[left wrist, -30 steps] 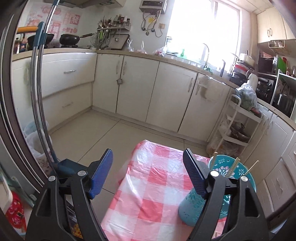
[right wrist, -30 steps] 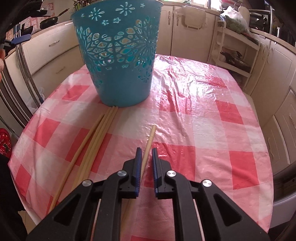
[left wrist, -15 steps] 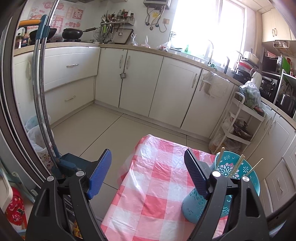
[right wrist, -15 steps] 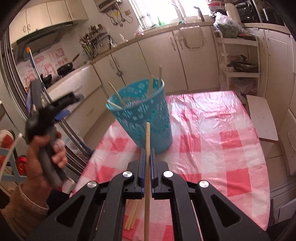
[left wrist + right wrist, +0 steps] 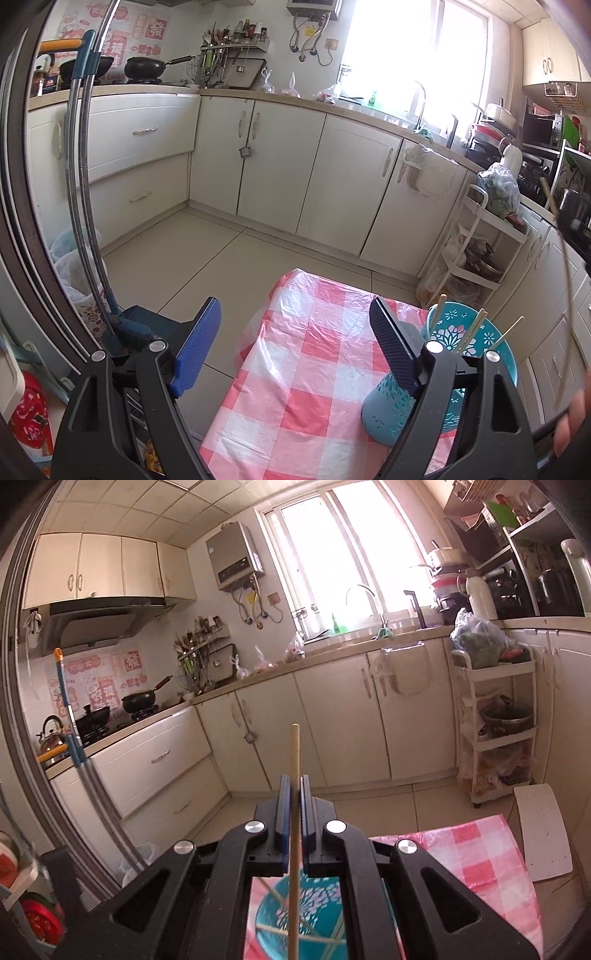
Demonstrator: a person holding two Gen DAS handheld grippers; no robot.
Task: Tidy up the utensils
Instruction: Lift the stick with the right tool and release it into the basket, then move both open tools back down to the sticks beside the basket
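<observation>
Chopstick [image 5: 294,760] stands upright, pinched in the right claw [image 5: 294,786] (above the basket [image 5: 317,897]).

You see the basket [image 5: 495,339] standing on the table [image 5: 317,354], near its right edge — chopsticks [image 5: 474,328] lean inside it. Behind the basket is the shelf cart [image 5: 491,236]; cabinets [image 5: 351,177] stand further behind.

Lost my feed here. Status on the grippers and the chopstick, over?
Right gripper shut on a chopstick, above the teal basket. Left gripper open, empty, beside it. Other chopsticks already inside; nothing blocking.
</observation>
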